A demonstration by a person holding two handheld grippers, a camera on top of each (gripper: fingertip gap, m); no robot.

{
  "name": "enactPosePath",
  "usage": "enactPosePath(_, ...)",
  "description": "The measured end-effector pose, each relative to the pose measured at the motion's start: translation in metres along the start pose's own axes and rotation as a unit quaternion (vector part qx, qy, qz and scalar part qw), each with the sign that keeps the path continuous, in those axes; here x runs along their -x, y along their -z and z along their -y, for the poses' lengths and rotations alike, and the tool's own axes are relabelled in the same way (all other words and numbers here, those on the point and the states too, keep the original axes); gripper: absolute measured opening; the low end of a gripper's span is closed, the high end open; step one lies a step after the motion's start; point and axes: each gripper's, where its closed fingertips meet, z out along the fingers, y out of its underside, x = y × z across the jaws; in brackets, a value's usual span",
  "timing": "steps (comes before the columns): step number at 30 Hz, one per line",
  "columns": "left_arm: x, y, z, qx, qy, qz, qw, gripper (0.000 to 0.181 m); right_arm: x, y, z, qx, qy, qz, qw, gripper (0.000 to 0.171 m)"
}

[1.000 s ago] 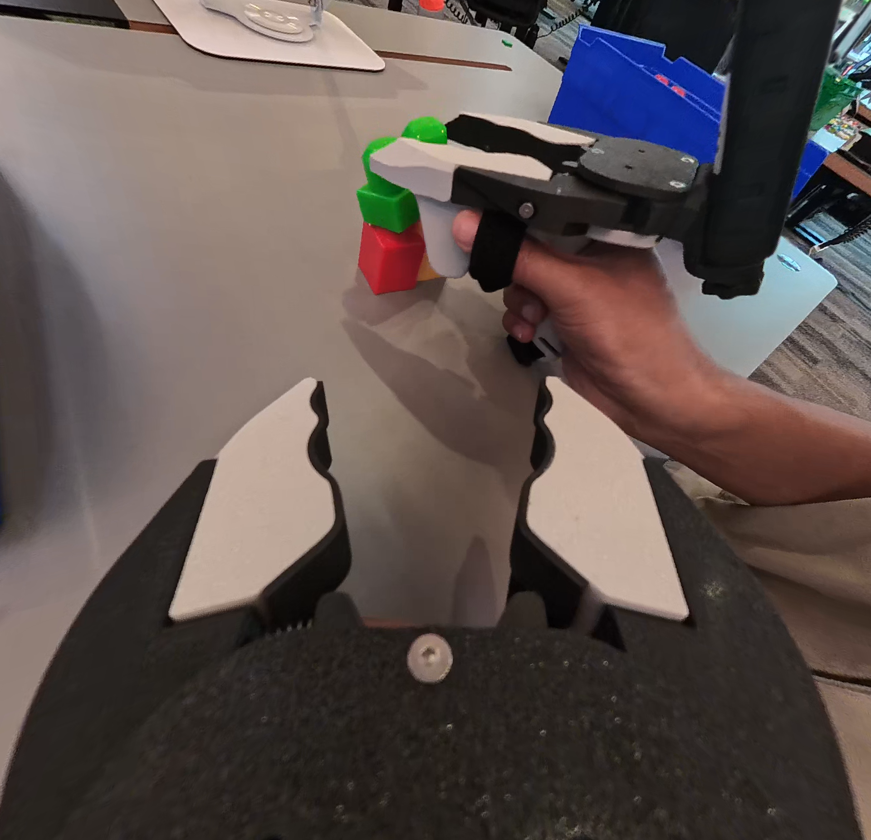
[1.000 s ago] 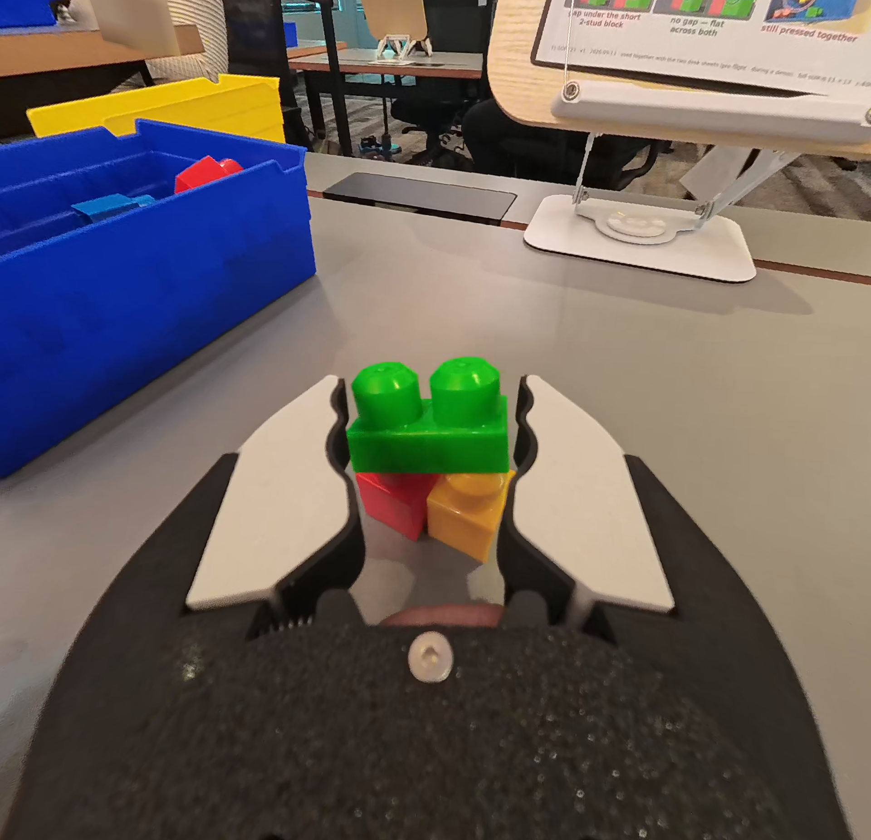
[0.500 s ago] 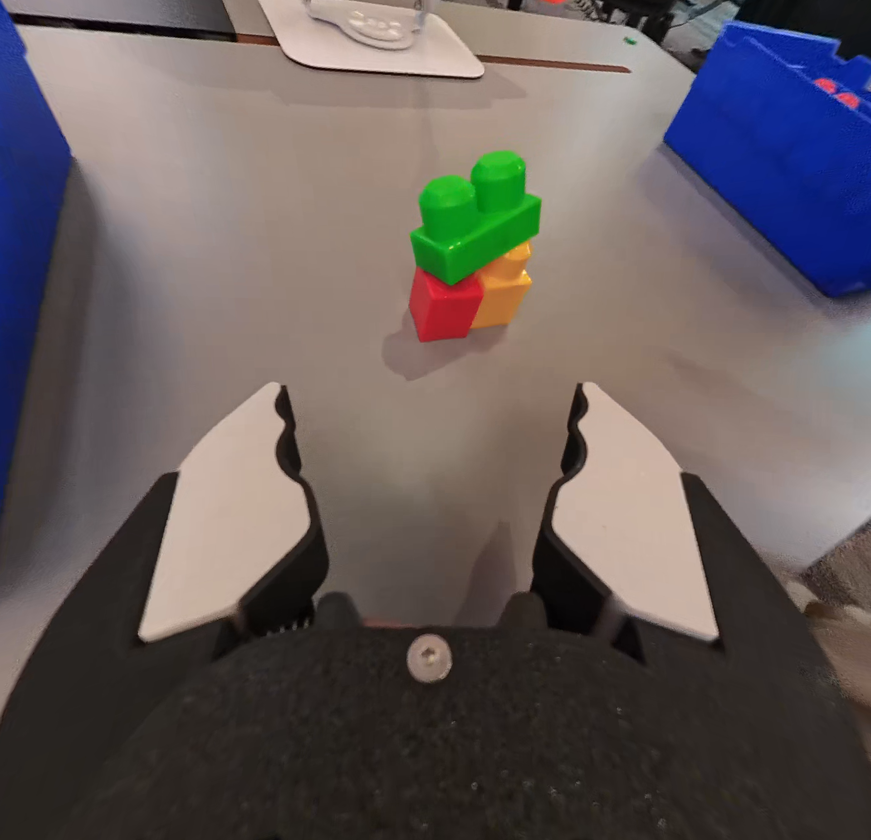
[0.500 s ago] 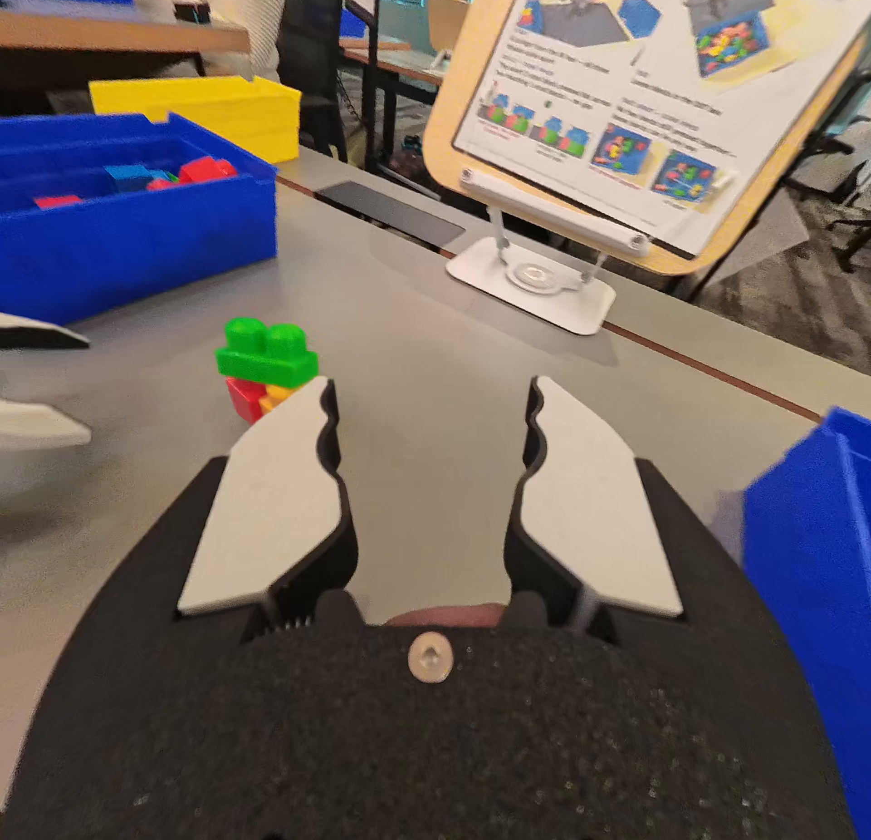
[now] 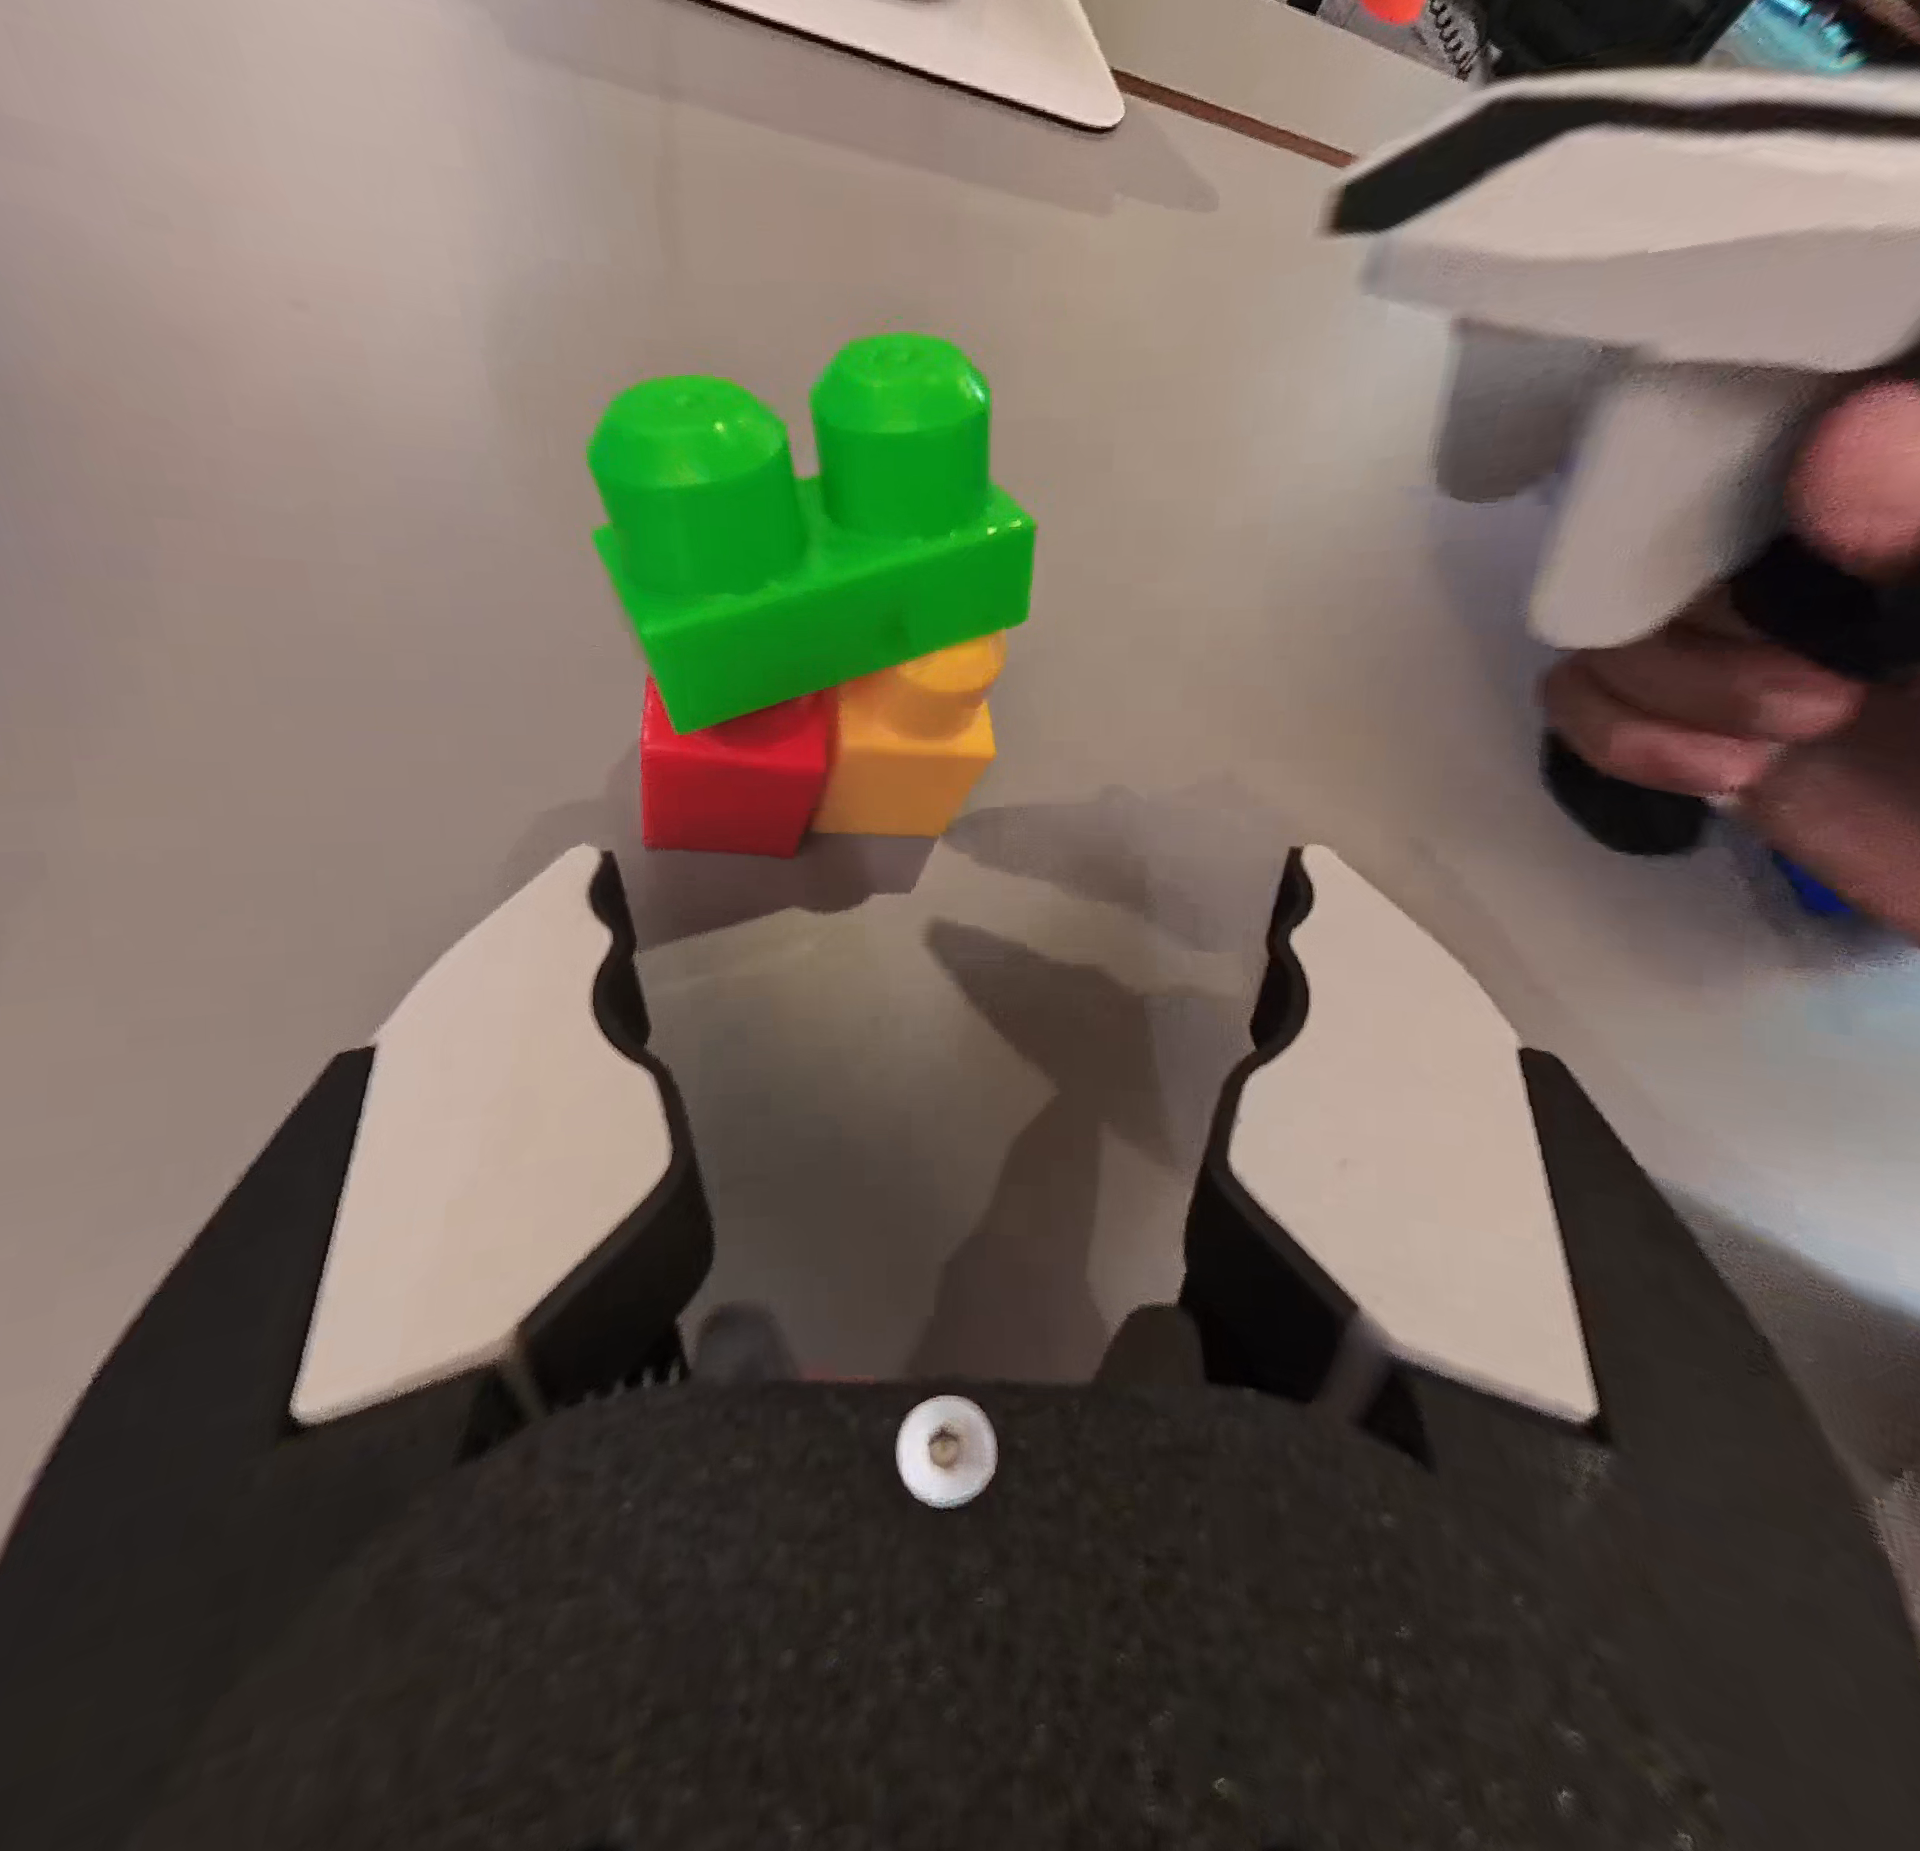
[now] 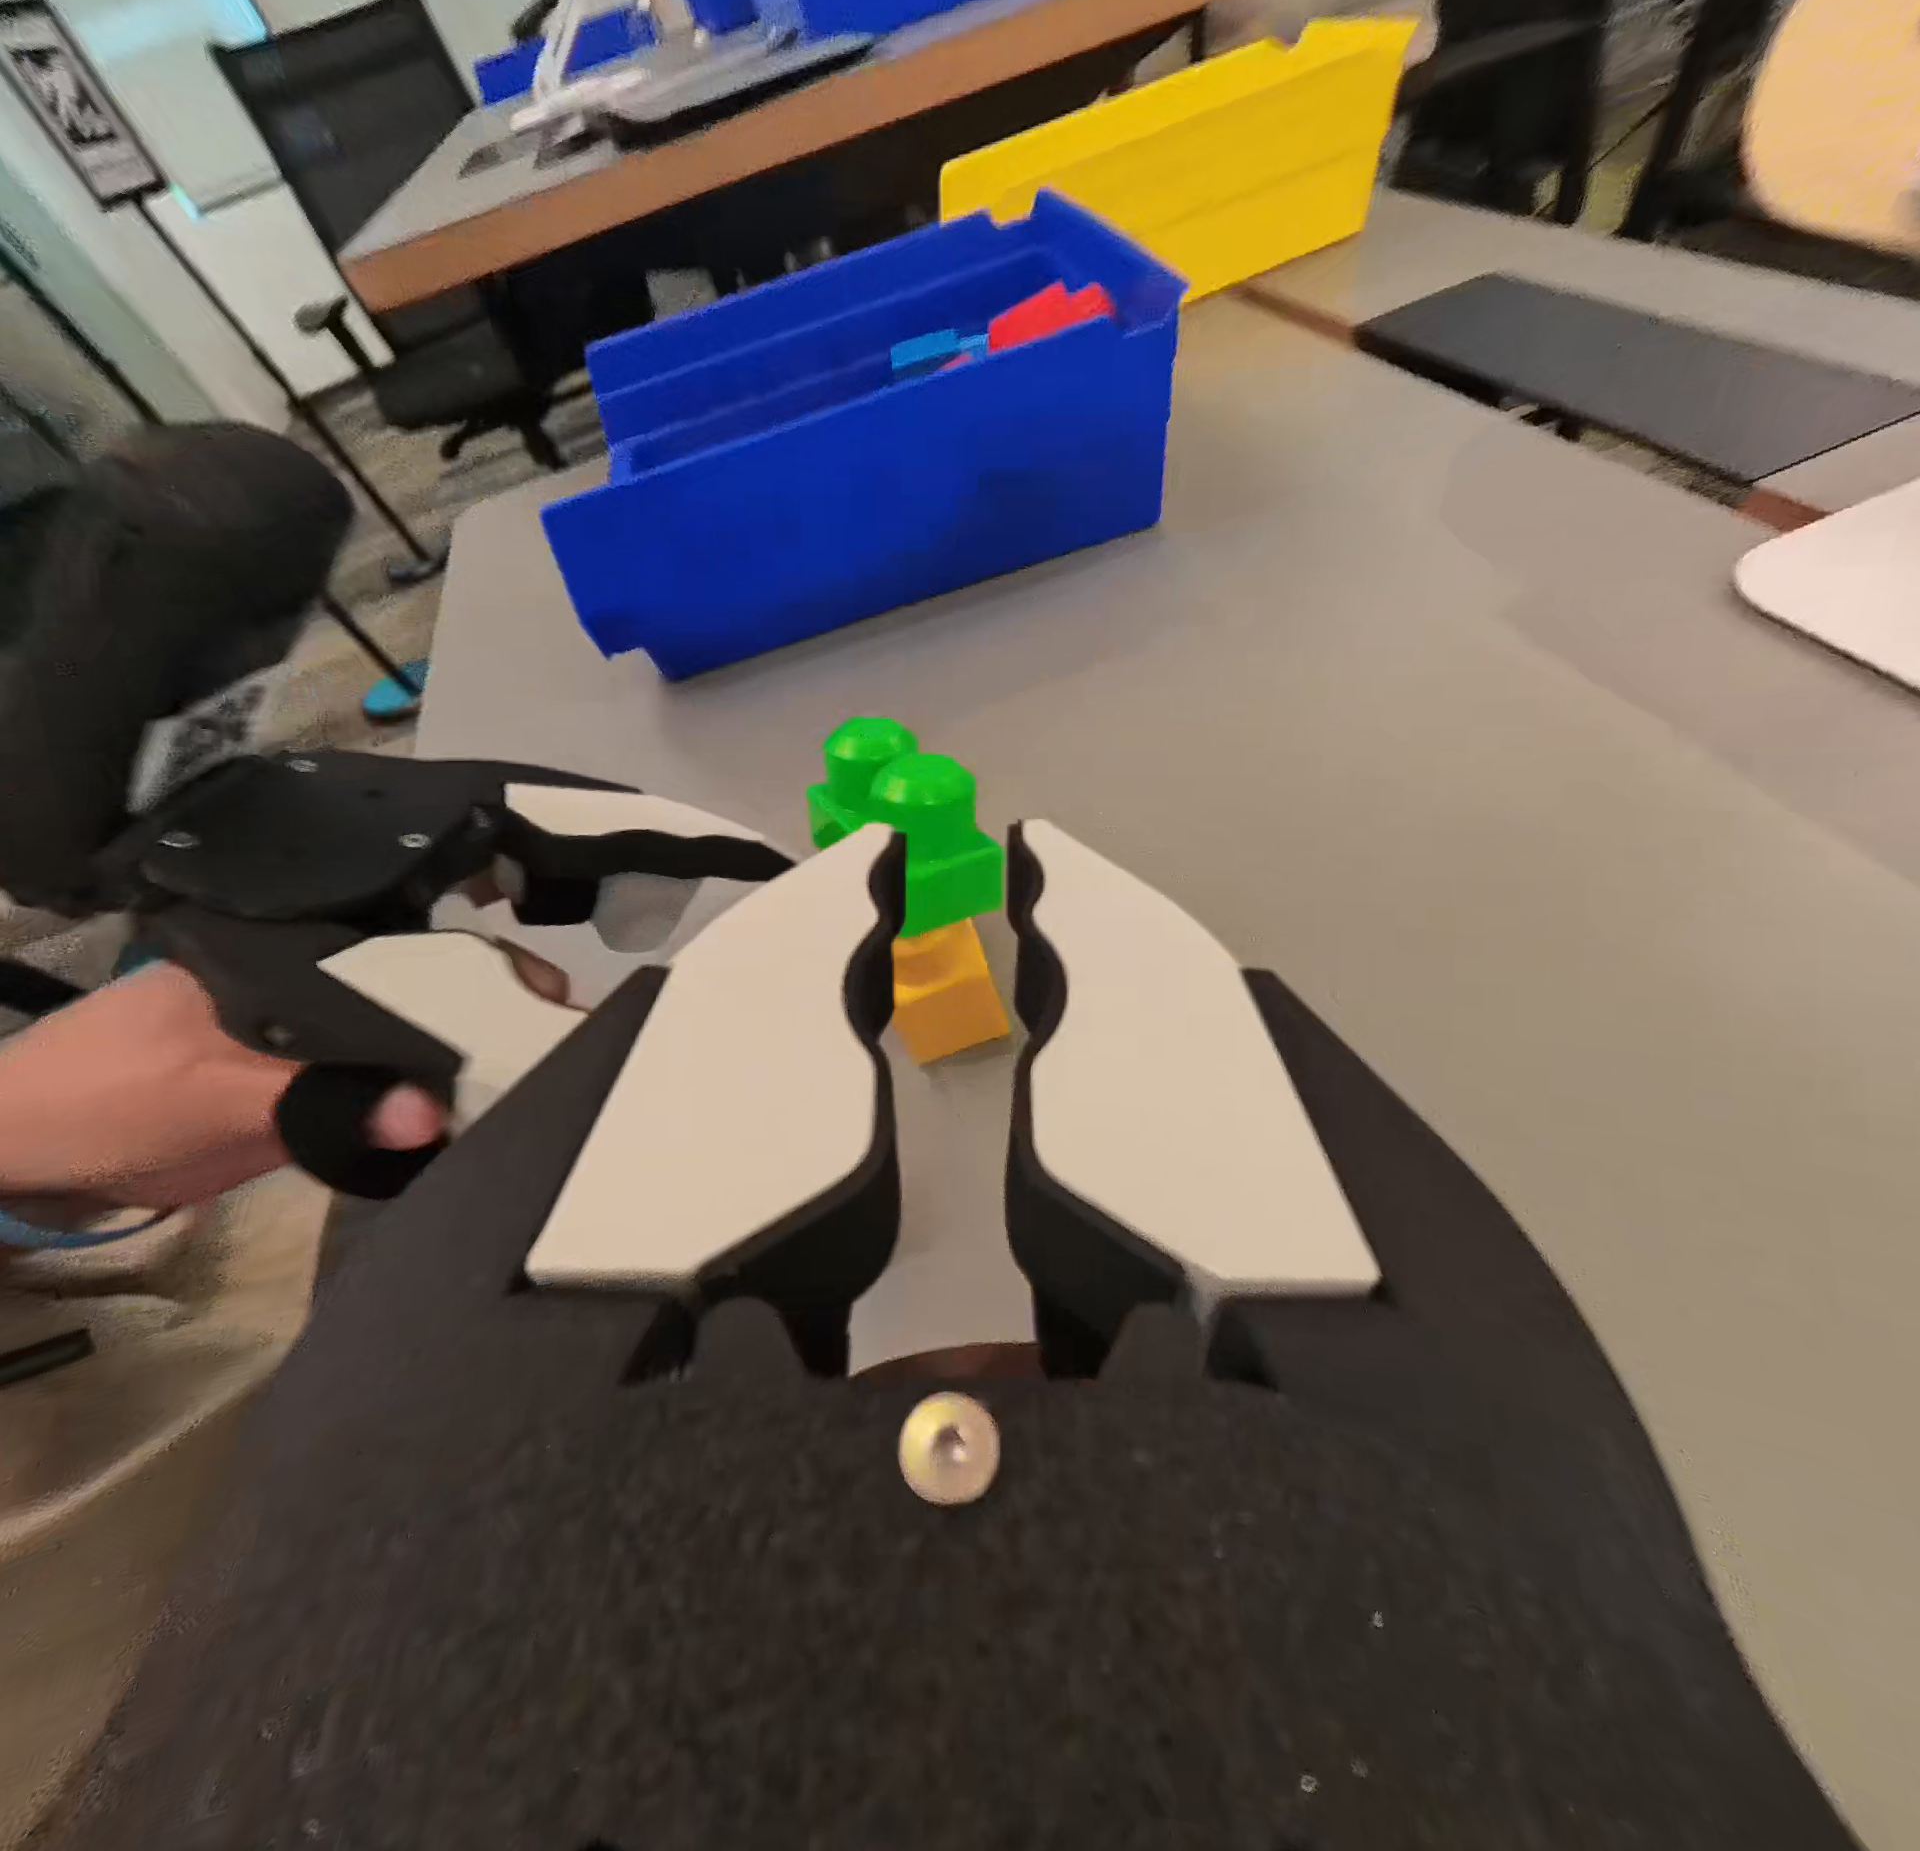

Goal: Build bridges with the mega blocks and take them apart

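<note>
A small bridge stands on the grey table: a green two-stud block tilted across a red block and an orange block. My left gripper is open and empty, its tips just short of the red block. My right gripper has its jaws drawn close with a narrow gap and nothing between them. It hovers near the bridge, with the green block and orange block showing beyond its tips. The right gripper also shows in the left wrist view, up and right of the bridge, apart from it.
A blue bin holding red and blue blocks sits on the table beyond the bridge, with a yellow bin behind it. A white stand base lies farther along the table. A hand holds the right gripper.
The right gripper has swung back toward the bridge and narrowed its jaws. The left gripper has moved closer to the bridge and stays open.
</note>
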Motion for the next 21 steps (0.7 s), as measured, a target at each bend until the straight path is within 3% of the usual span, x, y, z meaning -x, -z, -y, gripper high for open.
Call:
enactPosePath(13,-0.001,0.008,-0.004,0.015,-0.014,-0.032,0.999,0.111,-0.010,-0.054,-0.008,0.069,0.038,0.080,0.994,0.009)
enactPosePath(21,-0.010,0.007,-0.014,0.034,-0.010,-0.062,0.997,0.109,0.006,-0.046,-0.019,0.085,0.021,0.098,0.991,0.006)
